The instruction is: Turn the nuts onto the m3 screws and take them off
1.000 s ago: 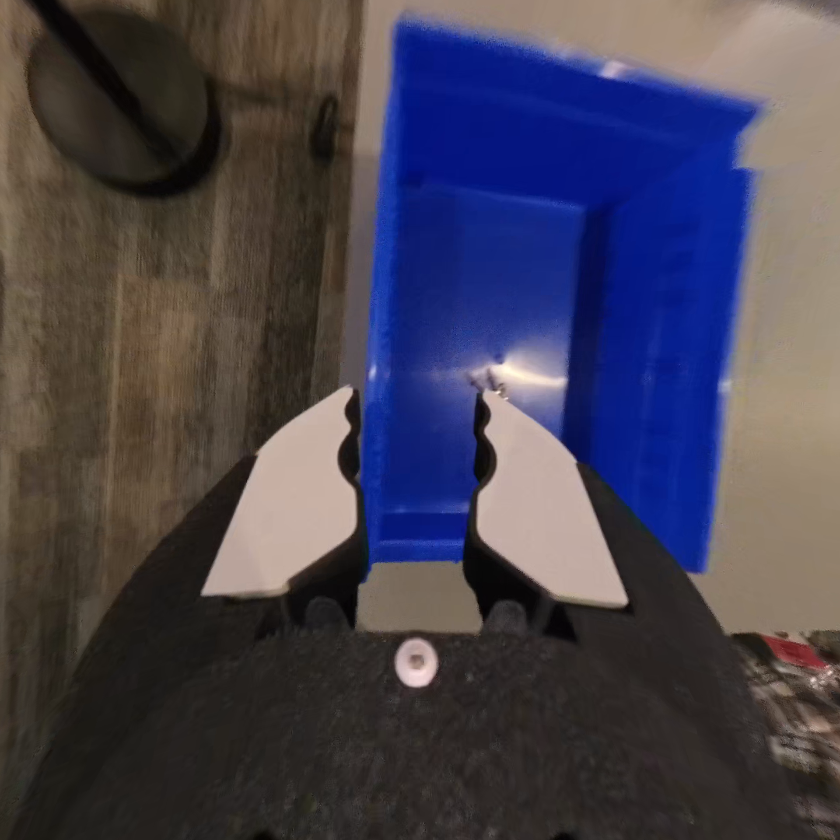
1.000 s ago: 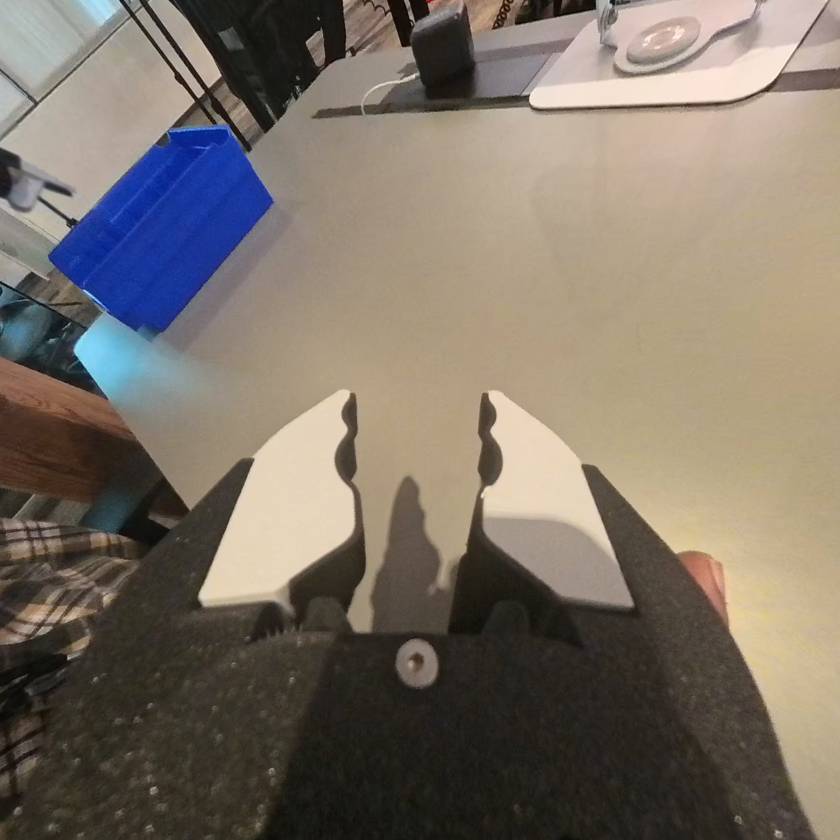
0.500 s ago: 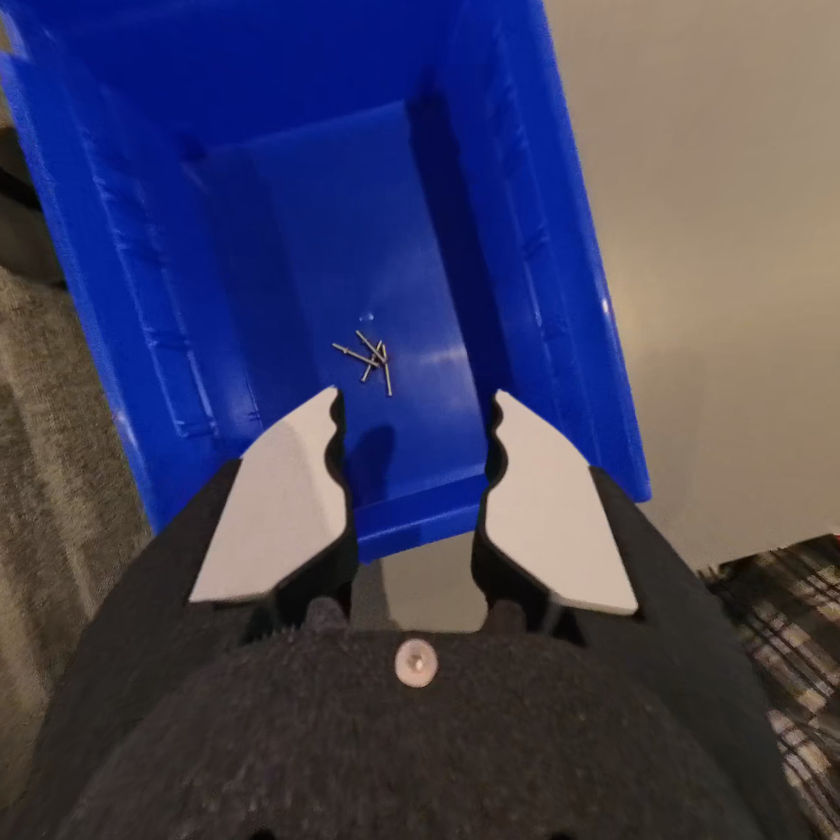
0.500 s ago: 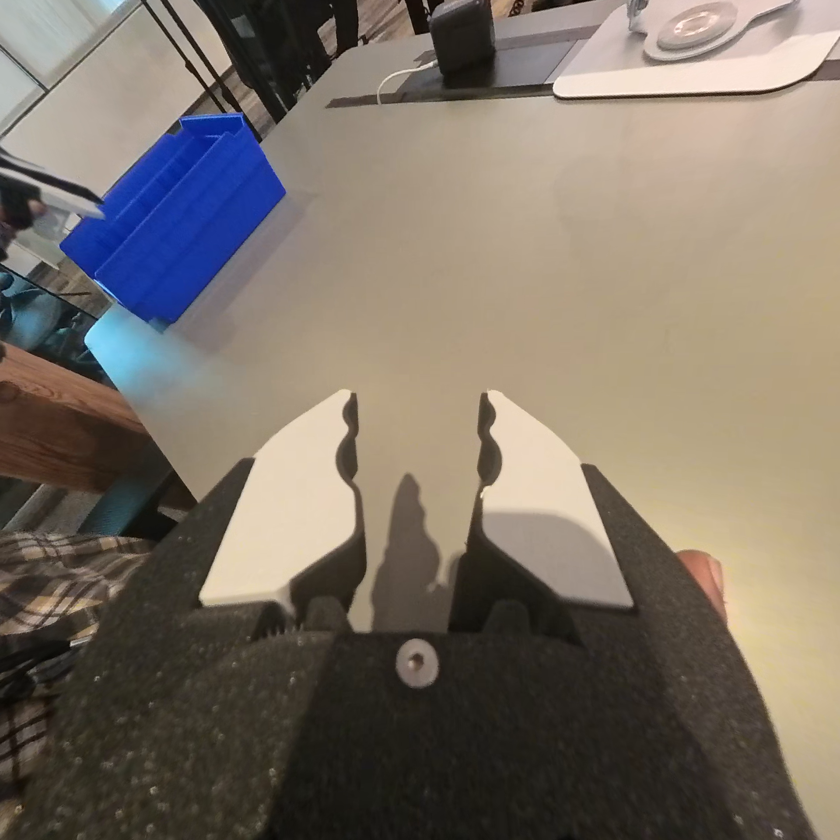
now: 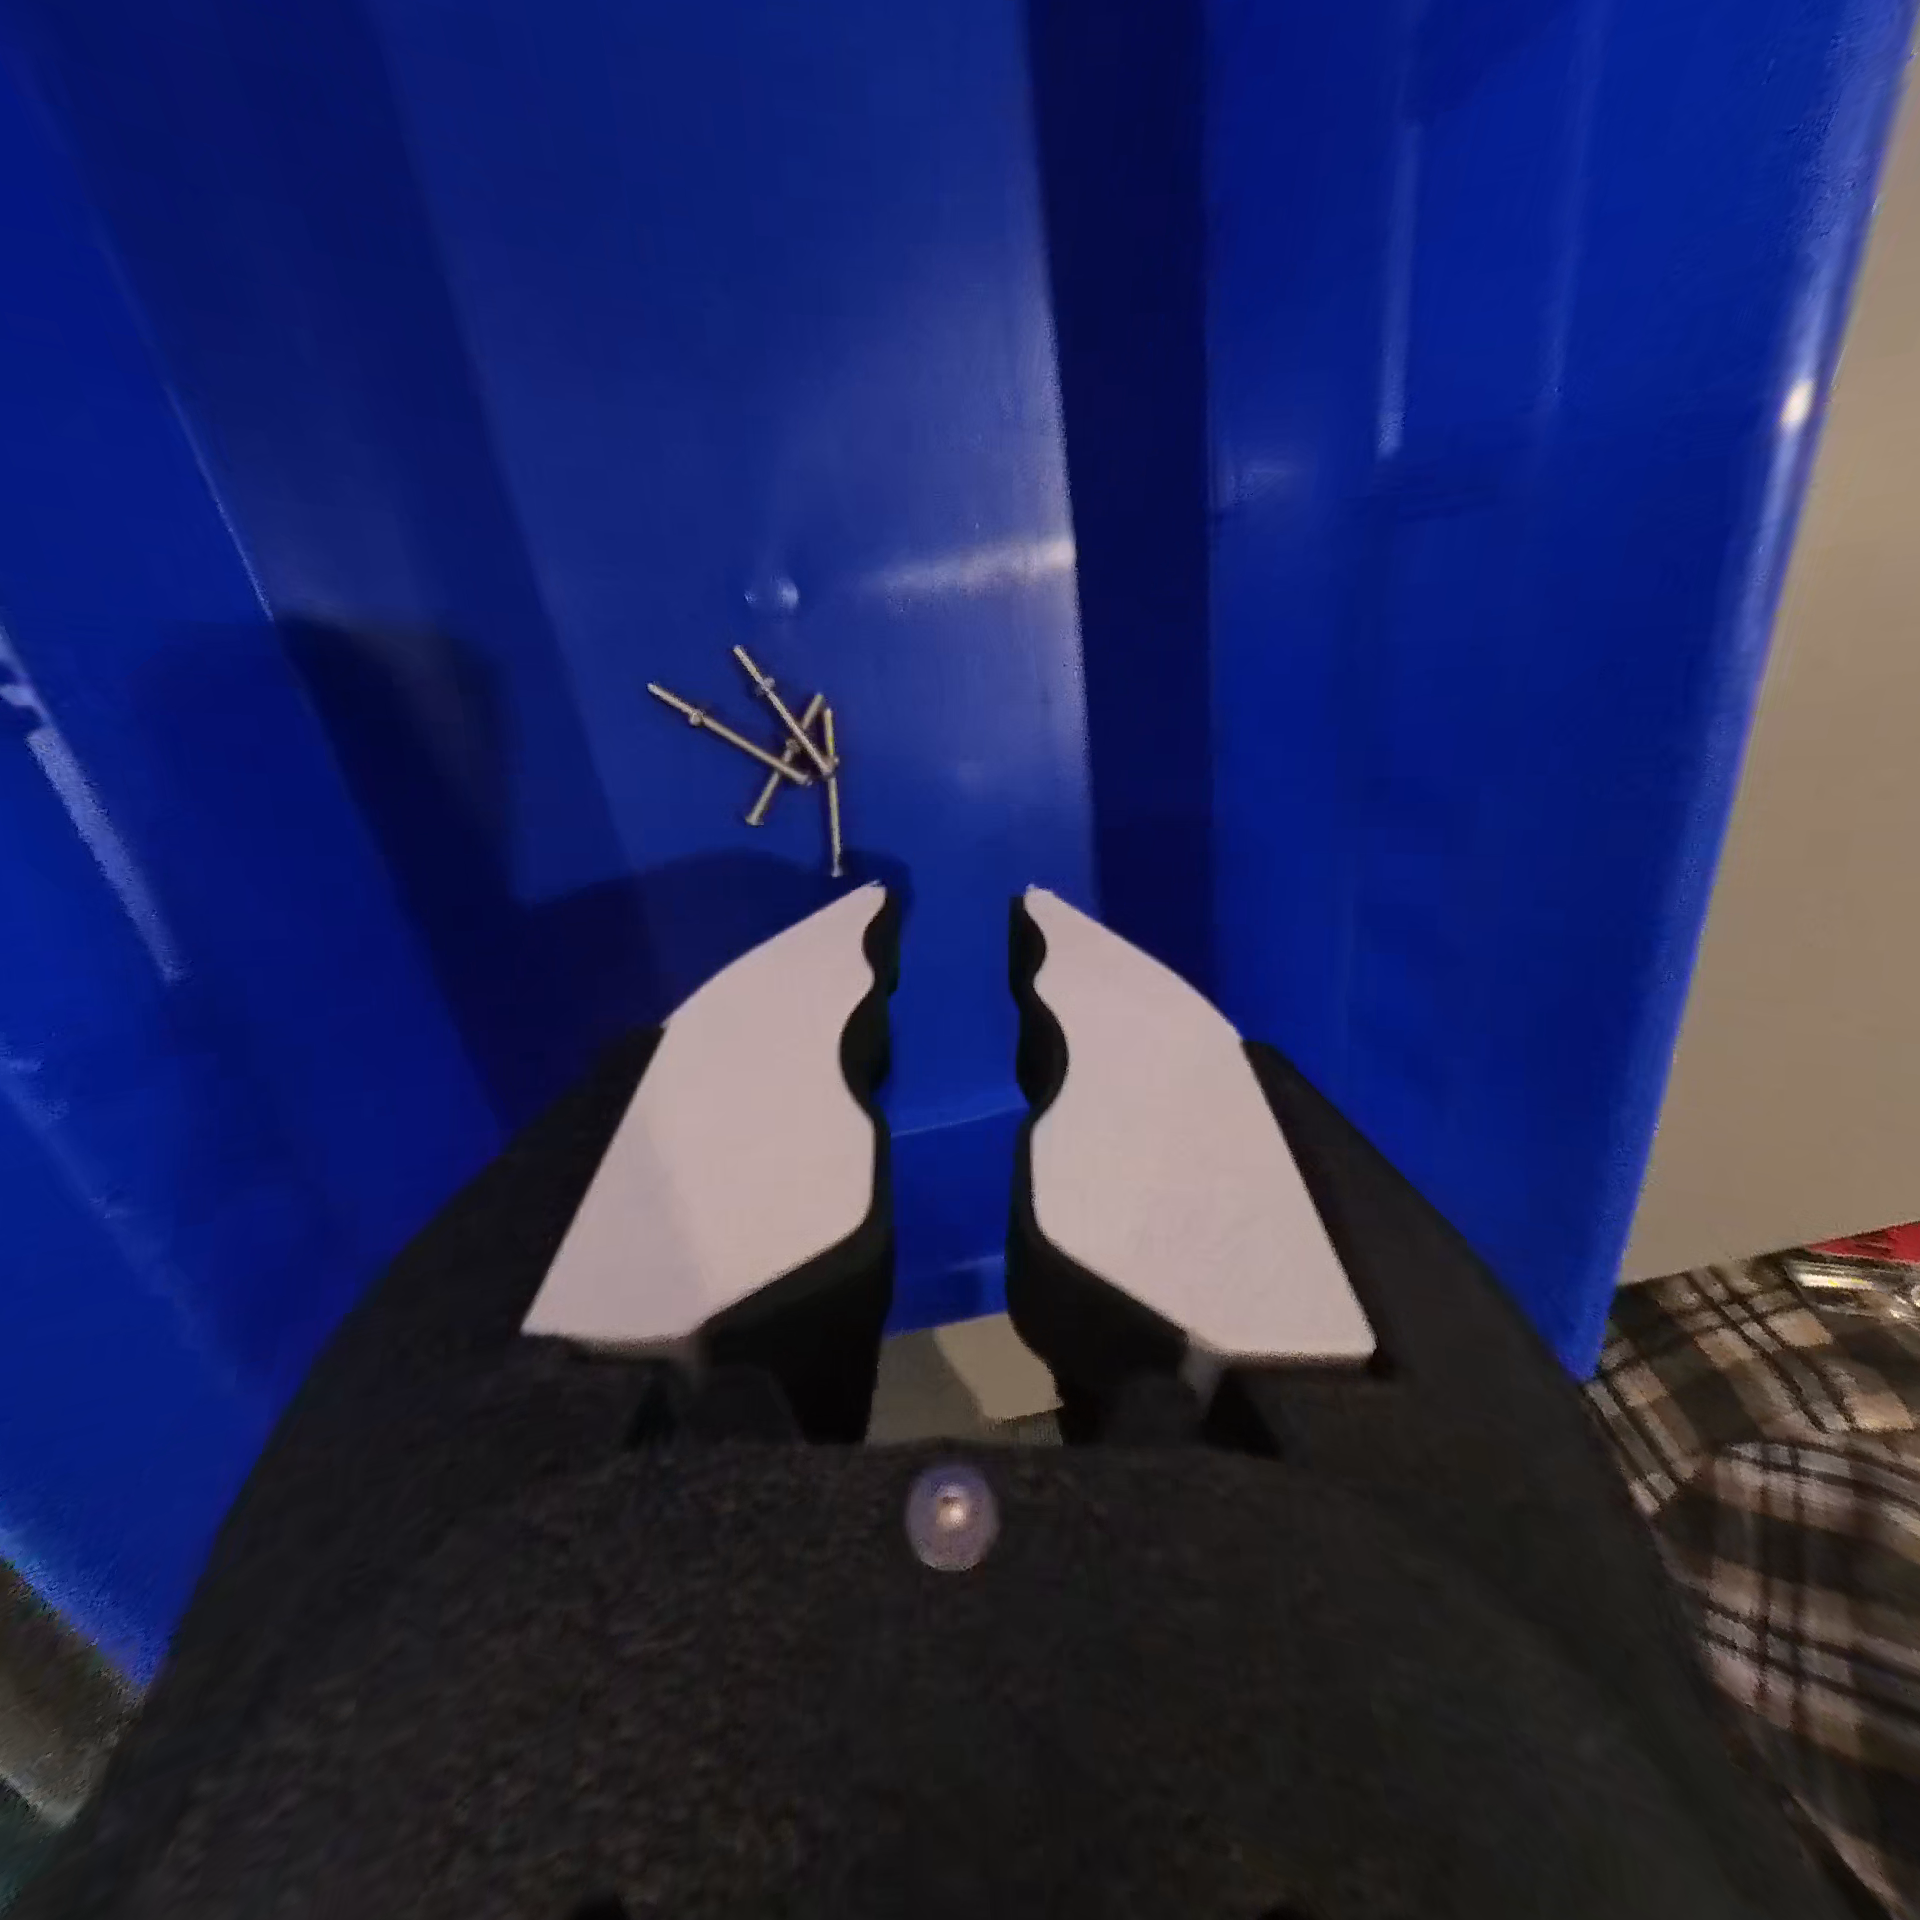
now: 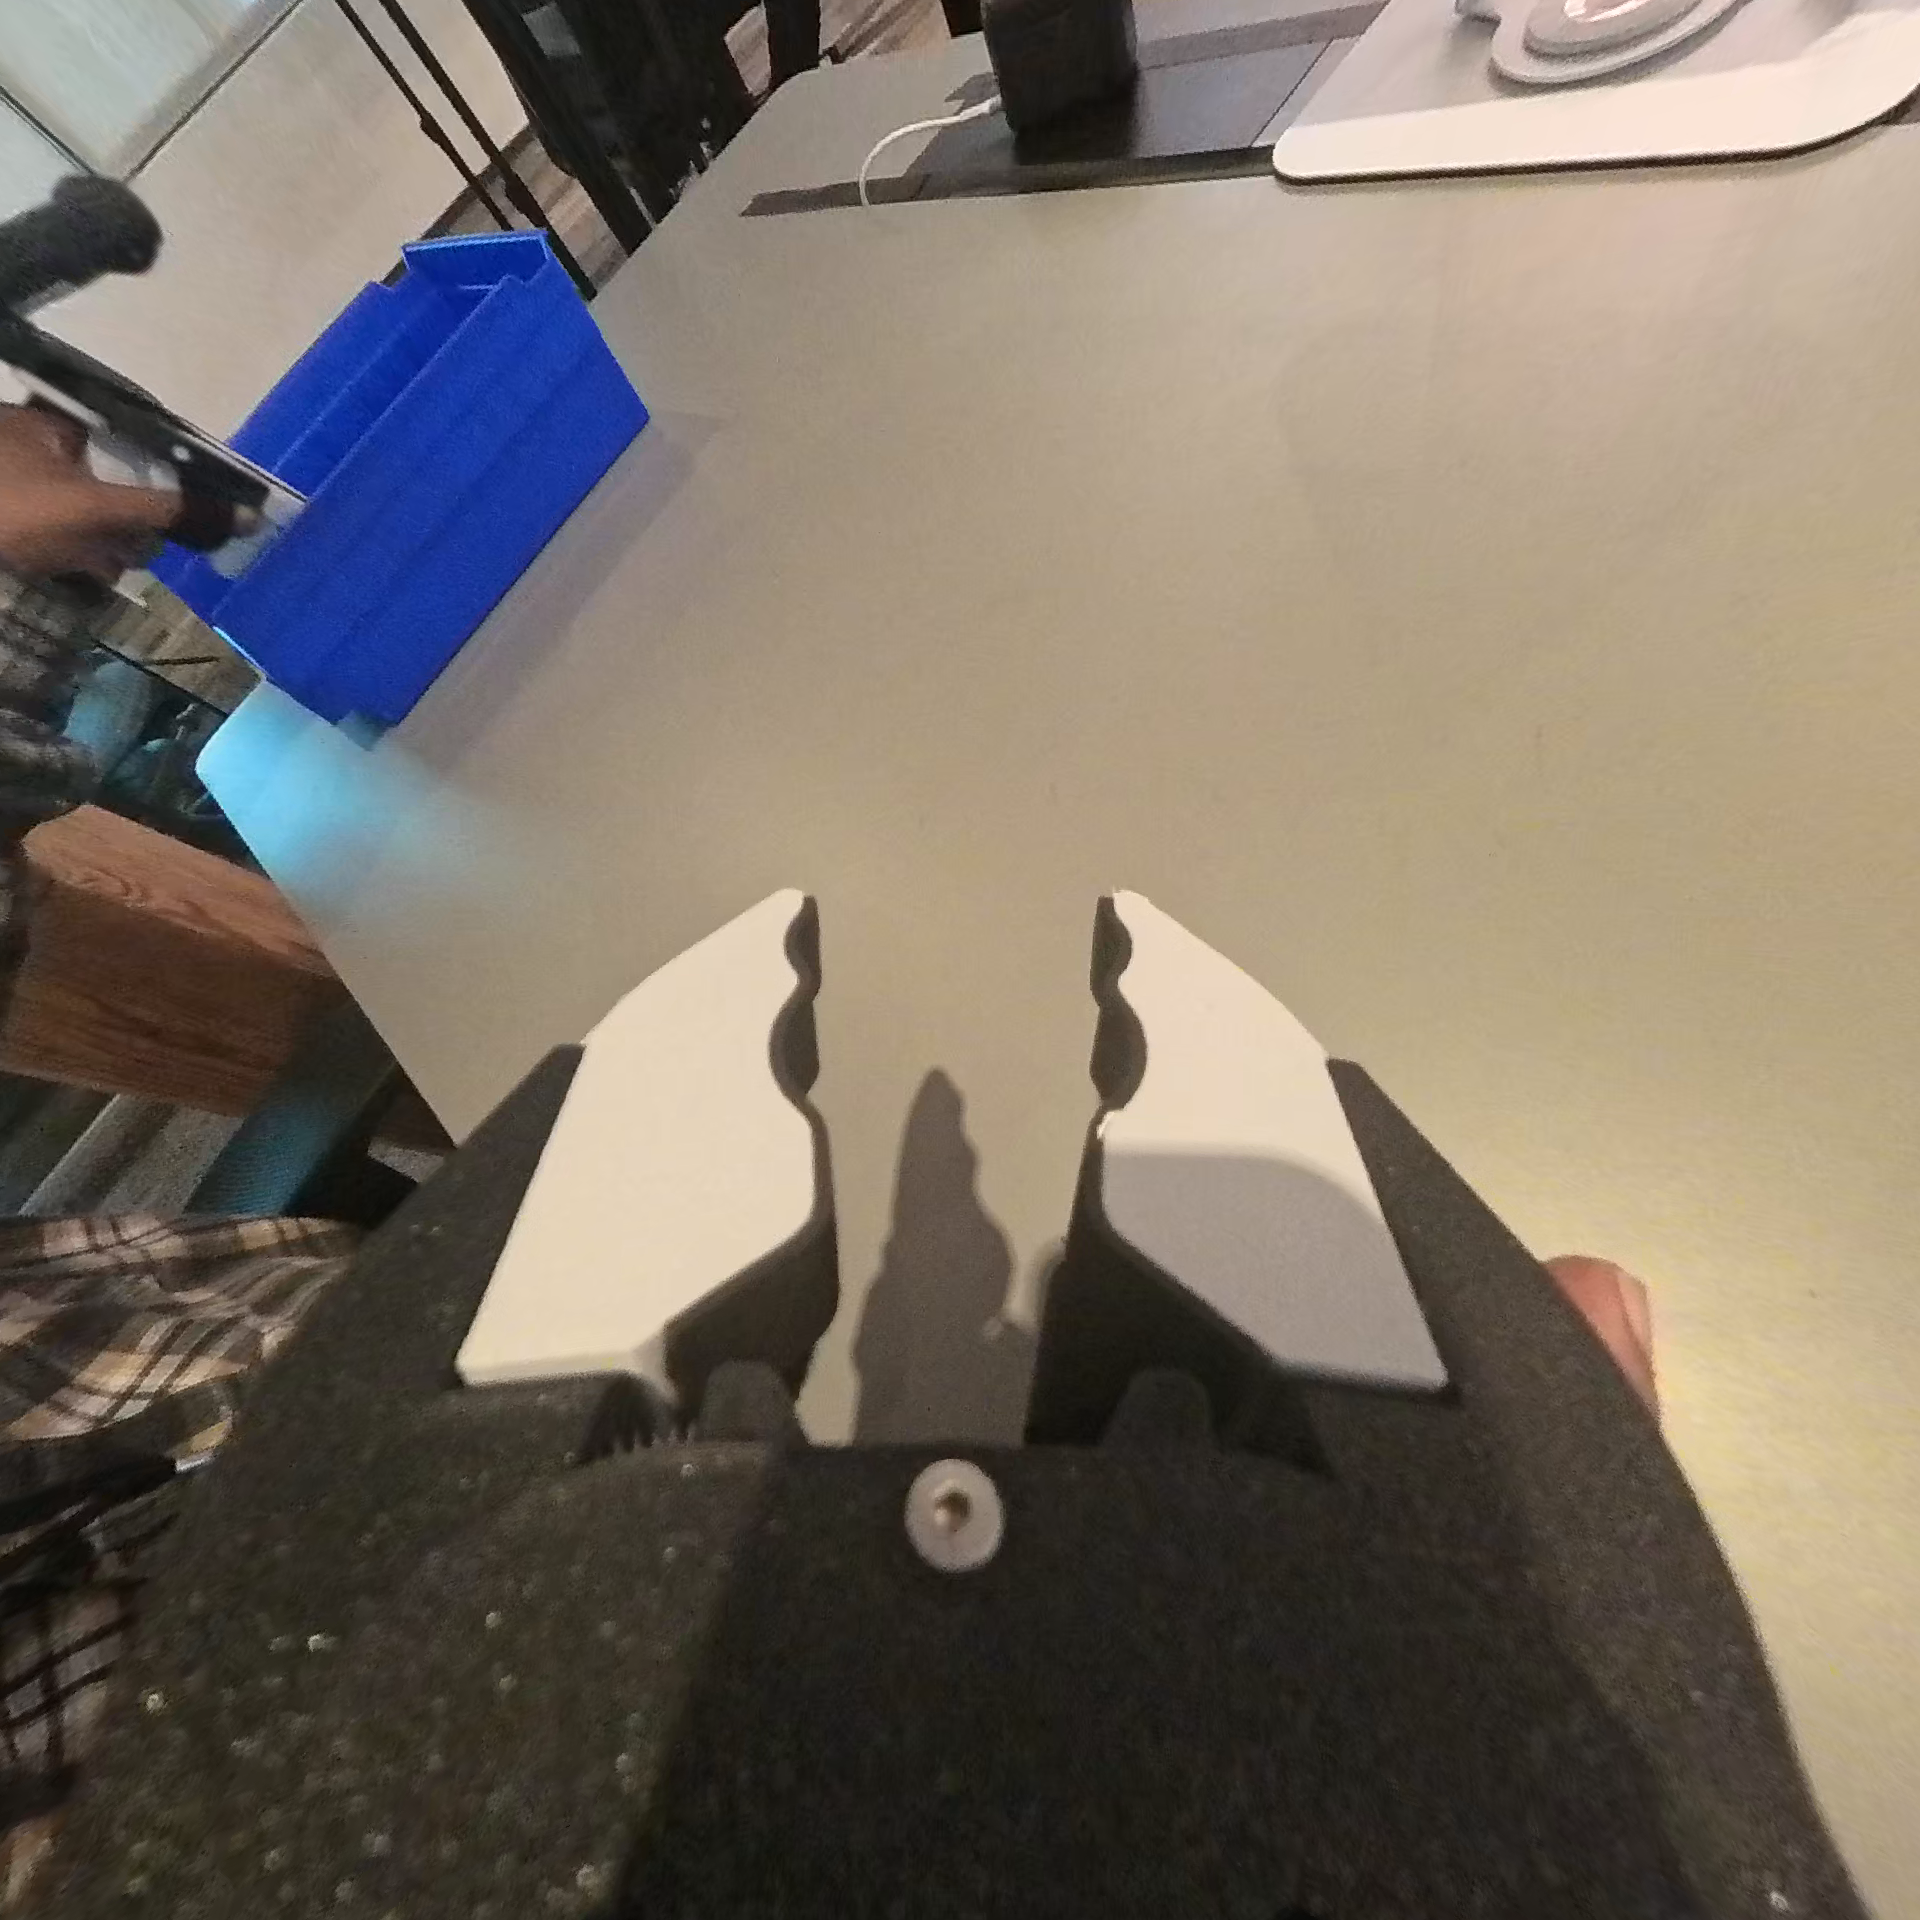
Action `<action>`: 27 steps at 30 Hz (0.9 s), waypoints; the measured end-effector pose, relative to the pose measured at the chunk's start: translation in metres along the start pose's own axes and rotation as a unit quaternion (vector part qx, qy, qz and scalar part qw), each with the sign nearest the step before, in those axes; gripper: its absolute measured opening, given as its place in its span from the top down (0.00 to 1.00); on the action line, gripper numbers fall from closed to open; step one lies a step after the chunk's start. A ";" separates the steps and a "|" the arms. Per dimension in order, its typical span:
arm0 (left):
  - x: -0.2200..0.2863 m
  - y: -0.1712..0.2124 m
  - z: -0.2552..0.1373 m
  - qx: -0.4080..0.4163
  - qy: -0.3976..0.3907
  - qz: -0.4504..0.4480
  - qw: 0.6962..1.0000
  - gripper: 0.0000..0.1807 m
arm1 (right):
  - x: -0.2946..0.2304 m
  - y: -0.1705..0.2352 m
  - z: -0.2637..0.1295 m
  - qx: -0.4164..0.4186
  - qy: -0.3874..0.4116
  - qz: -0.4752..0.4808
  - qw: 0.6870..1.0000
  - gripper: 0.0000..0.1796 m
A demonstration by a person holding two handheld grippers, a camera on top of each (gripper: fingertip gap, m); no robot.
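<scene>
Several thin silver screws (image 5: 781, 750) lie in a loose pile on the floor of a blue plastic bin (image 5: 1455, 520). Small nuts seem to sit on some of them; too small to be sure. My left gripper (image 5: 954, 902) is inside the bin, open with a narrow gap and empty, its tips just below and right of the pile. My right gripper (image 6: 954, 909) is open and empty, low over the bare grey table (image 6: 1247, 623). In the right wrist view the bin (image 6: 436, 488) stands at the table's left corner with the left gripper (image 6: 197, 488) reaching into it.
The bin's walls close in on both sides of my left gripper. A plaid sleeve (image 5: 1766, 1403) is at the lower right. At the table's far end are a black block with a white cable (image 6: 1049, 52), a dark mat and a light grey pad (image 6: 1558, 114). A wooden bench (image 6: 156, 956) is left. The left gripper's tips are roughly 60 centimeters from the right gripper's.
My left gripper has moved down into the bin toward the screws and its fingers have narrowed. The right gripper has drifted slightly, staying open.
</scene>
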State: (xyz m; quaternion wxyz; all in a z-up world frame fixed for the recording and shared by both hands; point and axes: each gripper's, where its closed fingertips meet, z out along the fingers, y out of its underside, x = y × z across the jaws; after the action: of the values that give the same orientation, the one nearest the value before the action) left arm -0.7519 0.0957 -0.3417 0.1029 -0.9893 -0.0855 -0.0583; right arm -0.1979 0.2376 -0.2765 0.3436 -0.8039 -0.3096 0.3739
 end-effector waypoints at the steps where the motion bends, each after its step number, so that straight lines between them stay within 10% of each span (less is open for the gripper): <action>1: -0.001 0.000 0.003 -0.007 -0.001 -0.003 1.000 0.89 | 0.000 0.000 0.000 -0.001 0.000 0.001 1.000 0.72; 27: -0.024 0.004 0.038 -0.054 -0.015 -0.058 0.997 0.90 | 0.002 0.004 0.003 -0.009 -0.004 0.003 1.000 0.72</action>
State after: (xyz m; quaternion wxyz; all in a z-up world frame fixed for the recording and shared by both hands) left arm -0.7714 0.0963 -0.3821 0.0445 -0.9876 -0.1408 -0.0540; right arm -0.1987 0.2380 -0.2816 0.3337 -0.8065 -0.3123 0.3751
